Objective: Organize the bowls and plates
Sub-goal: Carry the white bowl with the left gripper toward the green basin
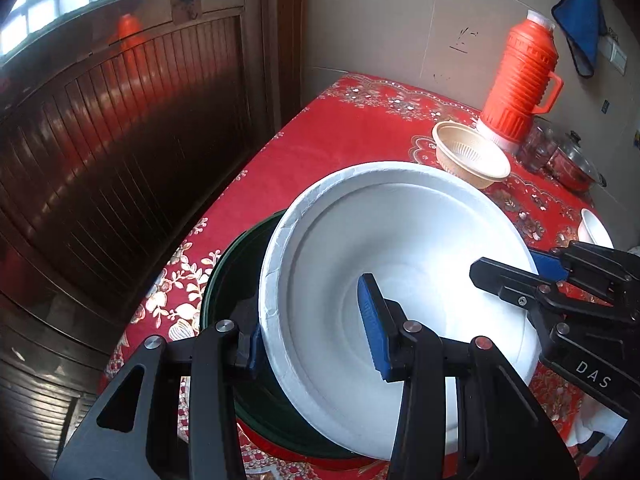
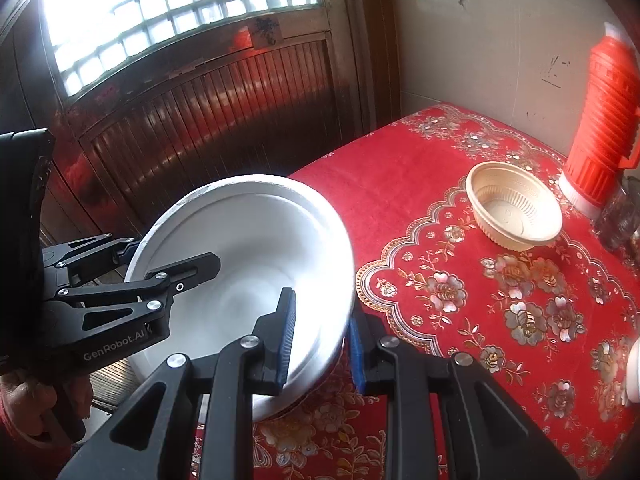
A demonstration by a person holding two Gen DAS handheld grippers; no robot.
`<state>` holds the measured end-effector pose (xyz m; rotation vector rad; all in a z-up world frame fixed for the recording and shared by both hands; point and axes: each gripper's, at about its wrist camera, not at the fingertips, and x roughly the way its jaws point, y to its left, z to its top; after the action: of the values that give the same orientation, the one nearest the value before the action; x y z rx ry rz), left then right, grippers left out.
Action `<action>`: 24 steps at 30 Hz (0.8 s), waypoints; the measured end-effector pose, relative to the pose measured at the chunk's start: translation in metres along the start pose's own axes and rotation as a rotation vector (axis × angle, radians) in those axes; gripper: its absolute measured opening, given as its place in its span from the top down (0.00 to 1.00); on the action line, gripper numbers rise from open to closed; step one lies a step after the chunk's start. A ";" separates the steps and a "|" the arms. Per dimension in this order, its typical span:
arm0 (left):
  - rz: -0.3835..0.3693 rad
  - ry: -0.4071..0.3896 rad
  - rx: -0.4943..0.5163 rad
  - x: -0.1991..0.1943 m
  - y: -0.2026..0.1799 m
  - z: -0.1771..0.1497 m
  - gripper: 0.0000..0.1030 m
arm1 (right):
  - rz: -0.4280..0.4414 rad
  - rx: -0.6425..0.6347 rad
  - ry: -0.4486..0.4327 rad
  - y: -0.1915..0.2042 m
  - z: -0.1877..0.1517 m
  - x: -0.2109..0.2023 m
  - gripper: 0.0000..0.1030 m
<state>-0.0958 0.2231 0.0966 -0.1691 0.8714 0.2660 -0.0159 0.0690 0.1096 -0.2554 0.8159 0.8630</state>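
Presently a white plate (image 1: 400,264) is being carried between both tools, pinched at opposite sides of its rim. In the left wrist view the left tool (image 1: 316,340) is being clamped on the rim at about eight o'clock, one blue pad inside the dish and one outside. The right tool (image 1: 544,268) is being held across the rim at about three o'clock. In the right wrist view the right tool (image 2: 320,340) is being pressed on the near edge at five o'clock, and the left tool (image 2: 168,256) is being seen at nine o'clock.

A dark green plate (image 1: 236,288) is being seen just under the white one, toward nine o'clock, seemingly gripped along with it, though this cannot be told for certain. Both are being held over the worktop (image 1: 340,132), near its left edge.

Being round, the plate has no long axis, so the line between the two grips is what matters. A tan bowl (image 2: 516,208) is lying toward one o'clock from the plate, well apart, and is judged nearer the right hand. An orange flask (image 1: 520,76) is standing just behind it.
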 end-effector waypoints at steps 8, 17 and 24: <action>0.036 0.001 -0.010 0.010 0.010 -0.007 0.60 | 0.006 -0.020 0.038 0.010 0.000 0.020 0.76; 0.098 -0.029 0.022 0.015 0.005 -0.011 0.60 | -0.014 -0.030 0.054 0.015 -0.001 0.023 0.76; 0.135 -0.039 0.029 0.020 0.008 -0.015 0.60 | -0.024 -0.046 0.069 0.020 -0.002 0.030 0.76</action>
<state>-0.0966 0.2301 0.0716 -0.0780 0.8489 0.3811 -0.0205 0.0980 0.0885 -0.3366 0.8565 0.8551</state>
